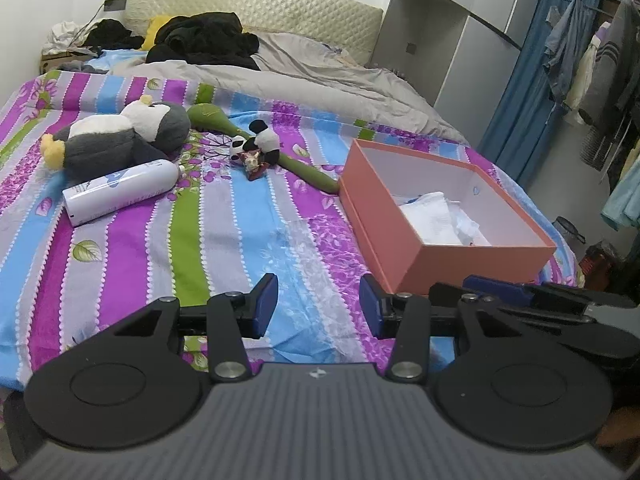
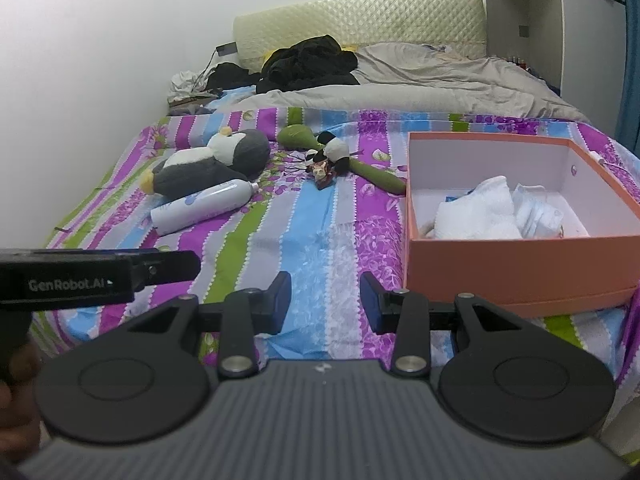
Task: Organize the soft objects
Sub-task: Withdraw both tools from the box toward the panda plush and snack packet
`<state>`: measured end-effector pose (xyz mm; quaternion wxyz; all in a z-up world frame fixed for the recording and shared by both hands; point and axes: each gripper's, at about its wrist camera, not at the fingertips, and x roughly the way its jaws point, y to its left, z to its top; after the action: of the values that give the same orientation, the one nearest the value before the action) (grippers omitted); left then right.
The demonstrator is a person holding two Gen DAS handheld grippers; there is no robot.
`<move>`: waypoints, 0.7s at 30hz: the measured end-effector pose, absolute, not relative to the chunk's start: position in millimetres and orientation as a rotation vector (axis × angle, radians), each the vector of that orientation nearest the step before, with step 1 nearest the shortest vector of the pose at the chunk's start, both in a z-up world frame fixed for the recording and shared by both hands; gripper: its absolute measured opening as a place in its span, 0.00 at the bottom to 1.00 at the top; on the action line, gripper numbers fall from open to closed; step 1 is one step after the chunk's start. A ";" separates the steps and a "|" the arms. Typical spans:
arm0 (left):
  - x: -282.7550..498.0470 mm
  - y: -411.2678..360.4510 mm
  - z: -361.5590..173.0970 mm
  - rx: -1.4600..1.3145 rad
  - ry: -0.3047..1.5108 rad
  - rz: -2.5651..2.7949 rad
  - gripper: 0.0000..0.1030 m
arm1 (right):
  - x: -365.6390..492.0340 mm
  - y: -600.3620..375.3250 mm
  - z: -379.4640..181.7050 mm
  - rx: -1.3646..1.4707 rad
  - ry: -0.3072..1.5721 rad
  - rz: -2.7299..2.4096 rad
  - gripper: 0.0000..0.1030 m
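A grey and white penguin plush [image 1: 124,136] [image 2: 212,162] lies on the striped bedsheet at the left. A small panda plush [image 1: 262,142] [image 2: 334,152] lies on a long green plush [image 1: 240,136] [image 2: 360,168] in the middle. An open orange box [image 1: 436,248] [image 2: 520,264] at the right holds white soft cloths [image 1: 436,220] [image 2: 480,212]. My left gripper [image 1: 318,306] is open and empty above the sheet near the bed's front edge. My right gripper [image 2: 326,304] is open and empty just left of the box.
A white bottle [image 1: 120,190] [image 2: 204,206] lies in front of the penguin. A grey duvet [image 1: 300,80] and black clothes [image 1: 204,40] lie near the headboard. A wardrobe and hanging clothes [image 1: 600,60] stand at the right. The other gripper shows at the right of the left view [image 1: 560,304] and the left of the right view [image 2: 80,280].
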<state>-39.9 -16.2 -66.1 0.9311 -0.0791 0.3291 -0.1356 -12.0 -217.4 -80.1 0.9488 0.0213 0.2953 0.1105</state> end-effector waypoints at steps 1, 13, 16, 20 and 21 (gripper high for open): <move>-36.0 -14.4 -67.1 -0.161 0.677 -0.277 0.50 | -8.2 -215.9 -80.5 0.044 0.599 0.229 0.40; 40.5 24.1 -95.7 -0.160 0.686 -0.231 0.50 | 60.7 -188.9 -91.4 0.024 0.596 0.254 0.40; 64.1 34.7 -107.6 -0.181 0.685 -0.230 0.50 | 79.3 -183.2 -95.2 0.022 0.590 0.258 0.40; 95.1 47.9 -121.9 -0.197 0.693 -0.217 0.50 | 105.4 -175.3 -105.3 0.023 0.599 0.264 0.40; 102.6 50.0 -125.2 -0.197 0.694 -0.212 0.50 | 111.2 -173.3 -108.0 0.020 0.601 0.267 0.40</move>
<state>102.6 50.0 -125.2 0.9302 -0.0960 0.3388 -0.1036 111.2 -173.3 -108.0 0.9465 0.0099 0.2950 0.1309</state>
